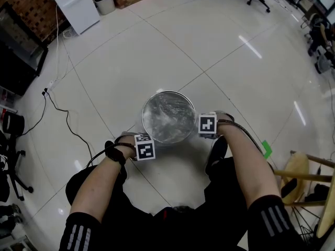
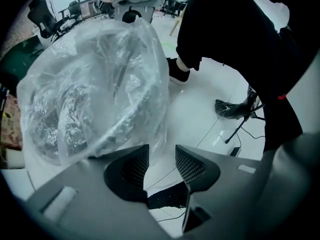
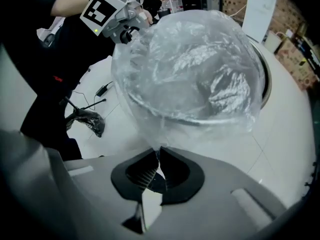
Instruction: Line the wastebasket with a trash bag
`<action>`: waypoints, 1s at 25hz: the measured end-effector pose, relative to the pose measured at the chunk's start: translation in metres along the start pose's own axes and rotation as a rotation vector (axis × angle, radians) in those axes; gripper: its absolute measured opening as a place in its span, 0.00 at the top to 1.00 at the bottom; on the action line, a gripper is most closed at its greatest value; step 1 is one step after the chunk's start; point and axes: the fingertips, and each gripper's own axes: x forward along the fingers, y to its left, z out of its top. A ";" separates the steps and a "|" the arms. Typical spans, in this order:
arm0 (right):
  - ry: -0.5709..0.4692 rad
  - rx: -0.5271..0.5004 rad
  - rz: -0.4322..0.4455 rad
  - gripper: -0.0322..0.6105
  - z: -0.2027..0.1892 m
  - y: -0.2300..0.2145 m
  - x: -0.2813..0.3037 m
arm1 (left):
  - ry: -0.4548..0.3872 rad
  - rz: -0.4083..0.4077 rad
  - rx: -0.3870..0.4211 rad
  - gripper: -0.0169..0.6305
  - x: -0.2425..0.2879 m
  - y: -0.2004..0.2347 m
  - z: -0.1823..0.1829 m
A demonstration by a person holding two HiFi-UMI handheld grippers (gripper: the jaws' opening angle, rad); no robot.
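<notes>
Of my two, the right tongs (image 3: 156,156) are pinched together on a fold of the clear, crinkly plastic trash bag (image 3: 195,69), just below the rim. The left tongs (image 2: 162,154) stand apart with nothing pressed between them, and the film's loose hem hangs just beside one jaw. The bag is draped into and over the round, silvery metal wastebasket (image 1: 168,92). It stands upright on the glossy white tiled floor (image 1: 209,46) right in front of my feet, between the two tongs. By my reckoning the job is well along: the bag sits inside, and its mouth is spread across the opening and folded down over the rim on the two sides I can see. What seems left is letting go on the right and perhaps tugging the overhang even. The far side of the rim I cannot judge.
</notes>
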 end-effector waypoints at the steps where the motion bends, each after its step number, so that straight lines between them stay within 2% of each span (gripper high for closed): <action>1: -0.013 0.023 0.009 0.93 0.001 0.000 0.002 | -0.001 0.012 -0.017 0.72 0.001 0.004 -0.001; 3: -0.038 0.049 0.019 0.89 0.003 -0.002 0.006 | -0.004 0.032 -0.047 0.69 0.001 0.012 -0.004; 5: -0.051 0.046 0.049 0.80 0.007 0.002 0.007 | -0.005 0.042 -0.058 0.68 -0.002 0.016 -0.004; 7: -0.057 0.032 0.073 0.74 0.009 0.006 0.000 | -0.017 0.034 -0.056 0.68 -0.010 0.015 -0.001; 10: -0.073 0.018 0.057 0.73 0.010 0.001 -0.023 | -0.048 0.005 -0.054 0.68 -0.027 0.009 0.002; 12: -0.077 0.017 0.078 0.72 0.008 0.005 -0.035 | -0.062 -0.012 -0.067 0.68 -0.042 0.009 -0.002; 14: -0.087 0.022 0.095 0.72 0.004 0.008 -0.047 | -0.044 -0.020 -0.101 0.68 -0.058 0.010 -0.014; 16: -0.105 0.041 0.100 0.72 0.001 0.009 -0.061 | -0.028 -0.078 -0.157 0.68 -0.074 0.004 -0.026; 18: -0.120 0.065 0.109 0.72 -0.005 0.009 -0.072 | -0.069 -0.147 -0.207 0.68 -0.090 -0.001 -0.027; 19: -0.123 0.075 0.113 0.72 -0.009 0.009 -0.077 | -0.099 -0.136 -0.223 0.68 -0.099 0.005 -0.026; 20: -0.125 0.085 0.115 0.71 -0.012 0.008 -0.081 | -0.121 -0.092 -0.242 0.68 -0.108 0.018 -0.028; 22: -0.127 0.099 0.106 0.69 -0.018 0.004 -0.087 | -0.188 0.057 -0.286 0.68 -0.127 0.057 -0.027; 24: -0.123 0.099 0.079 0.64 -0.020 -0.001 -0.087 | -0.270 0.164 -0.352 0.68 -0.139 0.091 -0.023; 25: -0.115 0.091 0.061 0.58 -0.019 -0.003 -0.083 | -0.295 0.177 -0.388 0.68 -0.140 0.099 -0.023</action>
